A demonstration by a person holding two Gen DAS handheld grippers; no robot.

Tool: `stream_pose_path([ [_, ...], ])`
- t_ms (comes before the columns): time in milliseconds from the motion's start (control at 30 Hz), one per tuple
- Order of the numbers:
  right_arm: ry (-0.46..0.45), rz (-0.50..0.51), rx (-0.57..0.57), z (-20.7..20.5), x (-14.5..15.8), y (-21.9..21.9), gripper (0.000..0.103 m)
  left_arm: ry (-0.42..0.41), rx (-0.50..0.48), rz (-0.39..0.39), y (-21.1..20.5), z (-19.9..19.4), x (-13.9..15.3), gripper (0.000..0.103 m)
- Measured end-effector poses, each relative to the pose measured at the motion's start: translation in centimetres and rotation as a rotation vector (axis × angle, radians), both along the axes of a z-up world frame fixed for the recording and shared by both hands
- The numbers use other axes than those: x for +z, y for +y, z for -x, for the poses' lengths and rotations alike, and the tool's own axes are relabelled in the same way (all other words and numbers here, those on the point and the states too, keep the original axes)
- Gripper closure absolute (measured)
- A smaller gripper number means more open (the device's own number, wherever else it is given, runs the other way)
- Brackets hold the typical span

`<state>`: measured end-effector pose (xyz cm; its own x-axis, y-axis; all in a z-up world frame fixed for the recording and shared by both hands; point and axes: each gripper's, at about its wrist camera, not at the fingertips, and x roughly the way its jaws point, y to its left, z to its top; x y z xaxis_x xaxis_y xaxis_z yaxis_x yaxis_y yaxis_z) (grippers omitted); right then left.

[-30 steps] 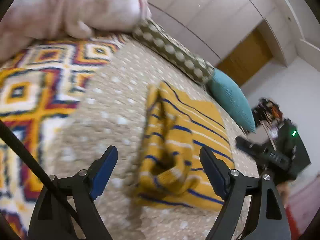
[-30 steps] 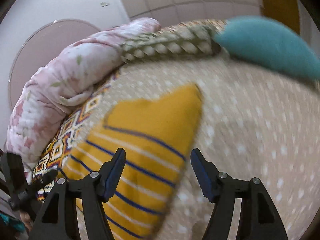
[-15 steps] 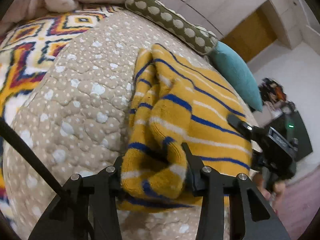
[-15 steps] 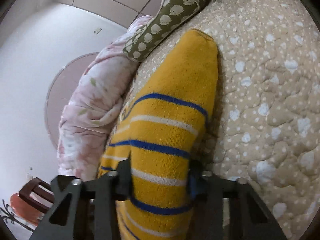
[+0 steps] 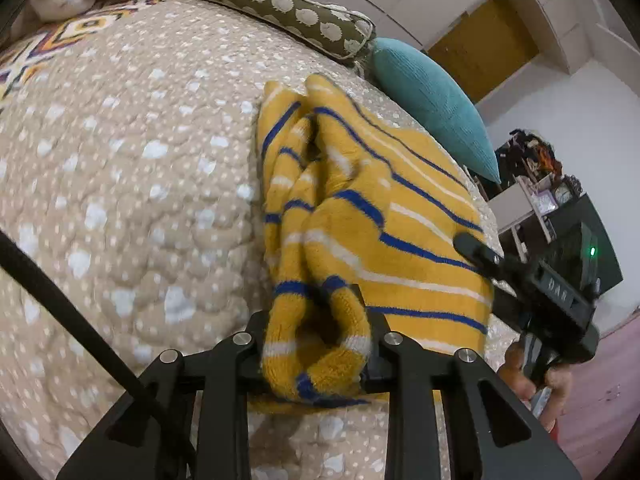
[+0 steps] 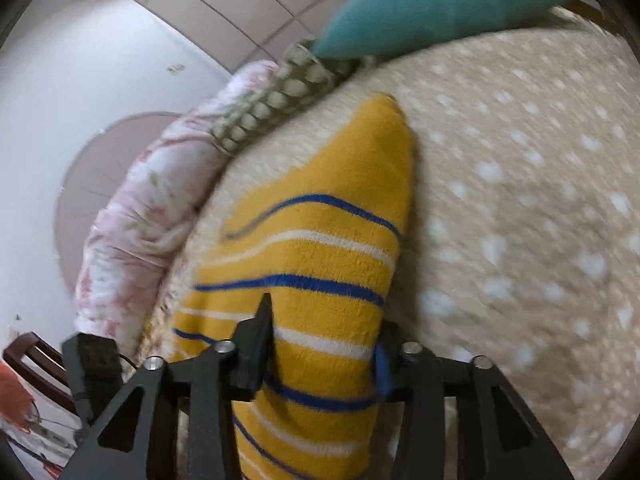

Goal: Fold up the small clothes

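Left claw [image 5: 316, 344], tilted down, has closed on striped sweater [image 5: 384, 216]; right claw [image 6: 320, 344] straddles it.

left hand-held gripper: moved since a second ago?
Yes. The left hand-held gripper came in toward the striped sweater and teal pillow; its jaws have just been closing on the bunched sweater edge.

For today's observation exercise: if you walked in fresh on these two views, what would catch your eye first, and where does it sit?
The yellow sweater with blue and white stripes, spread on the dotted beige bedspread, stands out first. The left gripper, whose jaws have just been closing, pinches a bunched fold at its near edge, while the right gripper straddles the other side. A teal pillow lies beyond it.
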<state>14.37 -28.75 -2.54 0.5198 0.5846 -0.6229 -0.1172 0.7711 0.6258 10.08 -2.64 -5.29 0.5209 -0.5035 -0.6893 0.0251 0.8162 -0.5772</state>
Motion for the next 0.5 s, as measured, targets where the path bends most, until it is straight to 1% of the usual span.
stream_pose_path([
  [67,-0.033,0.028,-0.006,1.0,0.4,-0.7,0.046,0.021,0.017,0.047,1.1,0.3,-0.2,0.076],
  [133,-0.072,0.076,-0.003,2.1,1.3,-1.2,0.046,0.037,0.021,0.061,1.8,0.8,-0.2,0.076],
  [267,-0.146,0.168,-0.031,4.1,3.5,-2.1,0.046,0.021,0.000,0.002,1.8,1.9,0.5,0.076],
  [333,-0.178,0.172,-0.038,5.2,4.6,-2.5,0.046,0.014,-0.010,-0.023,1.9,2.6,0.9,0.076],
  [367,-0.195,0.173,-0.038,5.7,5.1,-2.6,0.047,0.010,-0.015,-0.032,1.8,2.7,1.4,0.077],
  [433,-0.224,0.183,-0.022,6.8,6.0,-2.4,0.054,0.006,-0.023,-0.049,2.1,3.4,2.0,0.077],
  [500,-0.243,0.196,0.009,7.6,6.5,-1.7,0.063,0.005,-0.026,-0.069,2.3,4.2,2.7,0.077],
])
